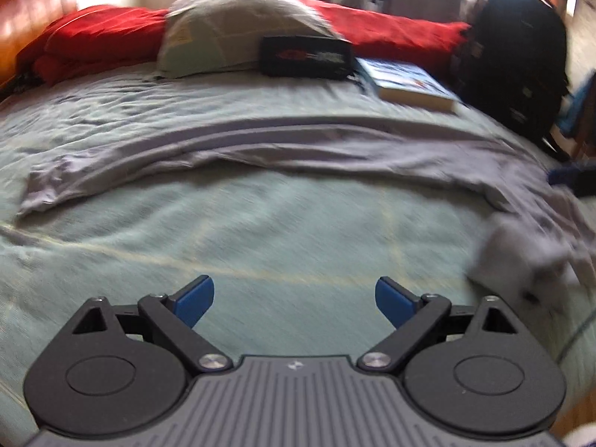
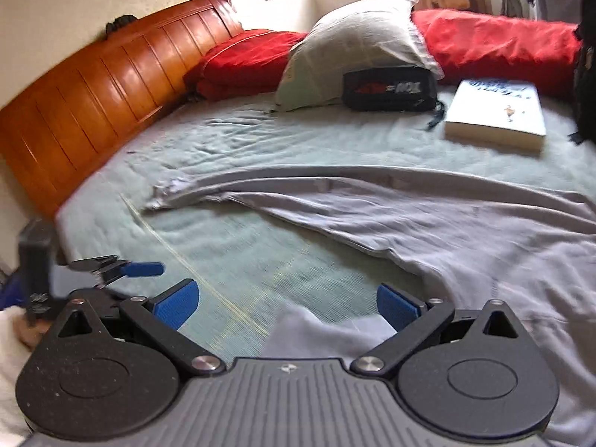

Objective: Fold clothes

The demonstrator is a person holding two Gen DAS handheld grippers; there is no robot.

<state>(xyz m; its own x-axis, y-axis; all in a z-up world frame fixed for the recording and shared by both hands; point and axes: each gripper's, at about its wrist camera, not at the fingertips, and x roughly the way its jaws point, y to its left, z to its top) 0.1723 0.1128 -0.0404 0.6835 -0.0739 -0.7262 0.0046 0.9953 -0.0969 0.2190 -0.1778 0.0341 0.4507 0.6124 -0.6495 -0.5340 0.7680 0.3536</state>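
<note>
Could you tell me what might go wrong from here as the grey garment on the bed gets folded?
1. Both the left gripper and right gripper are open and hold nothing; a shallow pinch could slip off the thin grey garment.
2. The garment lies bunched and creased, so folding now may lock in wrinkles.
3. The book lies close beyond the garment; a wide sweep might nudge it.

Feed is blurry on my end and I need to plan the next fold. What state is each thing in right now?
Left gripper: open, empty, over bare sheet.
Right gripper: open, a fold of the garment lies between its fingers, not pinched.
Grey garment: spread out, rumpled, not folded.
Book: closed, flat on the bed.
Black pouch: lying against the pillow, looks shut.
Pillow: propped up.
</note>
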